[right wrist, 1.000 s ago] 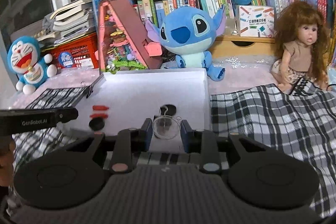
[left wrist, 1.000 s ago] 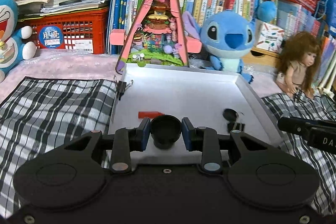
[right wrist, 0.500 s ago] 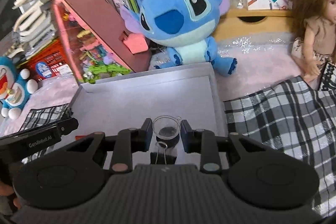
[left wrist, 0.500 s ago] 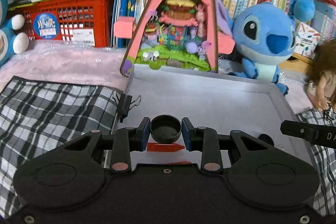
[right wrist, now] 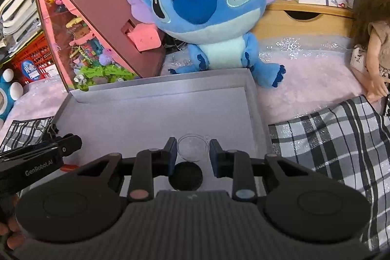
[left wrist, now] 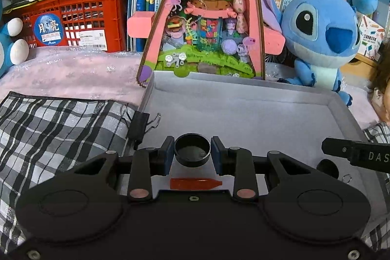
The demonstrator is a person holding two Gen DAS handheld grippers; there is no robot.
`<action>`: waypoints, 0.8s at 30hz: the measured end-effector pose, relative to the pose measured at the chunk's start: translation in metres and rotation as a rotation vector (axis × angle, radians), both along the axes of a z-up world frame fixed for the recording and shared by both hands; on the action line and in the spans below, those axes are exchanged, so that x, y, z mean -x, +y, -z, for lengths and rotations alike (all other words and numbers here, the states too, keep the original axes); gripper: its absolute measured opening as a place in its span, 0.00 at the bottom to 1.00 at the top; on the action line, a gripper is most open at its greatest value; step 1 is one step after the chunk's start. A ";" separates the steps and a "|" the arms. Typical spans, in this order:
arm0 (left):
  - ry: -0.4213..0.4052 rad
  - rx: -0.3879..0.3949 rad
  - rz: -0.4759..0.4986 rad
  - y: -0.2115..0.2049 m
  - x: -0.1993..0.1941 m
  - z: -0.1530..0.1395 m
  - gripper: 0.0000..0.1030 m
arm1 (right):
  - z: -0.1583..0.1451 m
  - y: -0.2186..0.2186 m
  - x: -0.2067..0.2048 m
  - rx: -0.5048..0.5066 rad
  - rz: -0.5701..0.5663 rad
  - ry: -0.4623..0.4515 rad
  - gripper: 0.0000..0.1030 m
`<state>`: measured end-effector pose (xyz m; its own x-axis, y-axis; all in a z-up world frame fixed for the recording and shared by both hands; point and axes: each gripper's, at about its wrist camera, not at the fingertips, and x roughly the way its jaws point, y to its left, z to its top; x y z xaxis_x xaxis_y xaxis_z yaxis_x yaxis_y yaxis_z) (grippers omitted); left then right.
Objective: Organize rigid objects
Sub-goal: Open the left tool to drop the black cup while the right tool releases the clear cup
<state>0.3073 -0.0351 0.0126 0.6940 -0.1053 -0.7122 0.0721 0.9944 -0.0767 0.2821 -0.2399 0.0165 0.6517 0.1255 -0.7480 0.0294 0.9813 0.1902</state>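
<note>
My left gripper (left wrist: pixel 192 151) is shut on a small black round cap (left wrist: pixel 192 158), held just above the grey tray (left wrist: pixel 243 113) near its front left. A red capsule-shaped piece (left wrist: pixel 195 183) lies on the tray floor below the fingers. My right gripper (right wrist: pixel 192 150) is shut on a small clear round cup (right wrist: pixel 192 148) over the tray's (right wrist: pixel 158 113) front right part. A black disc (right wrist: pixel 185 176) lies on the floor just under it. Each gripper's tip shows at the edge of the other's view.
A black binder clip (left wrist: pixel 139 124) sits on the tray's left rim. Behind the tray stand a pink triangular toy house (left wrist: pixel 207 16) and a blue plush (right wrist: pixel 207 4); a doll (right wrist: pixel 375 40) sits at the right. Plaid cloth (right wrist: pixel 329 143) flanks the tray on both sides.
Both grippers moved forward and down over the tray, each still carrying its item. The toy house and blue plush loom larger; the red piece and black disc slid under the fingers.
</note>
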 end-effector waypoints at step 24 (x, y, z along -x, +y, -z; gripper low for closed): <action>-0.021 -0.028 0.016 -0.009 0.002 0.008 0.29 | 0.008 0.001 -0.003 -0.006 0.002 0.009 0.45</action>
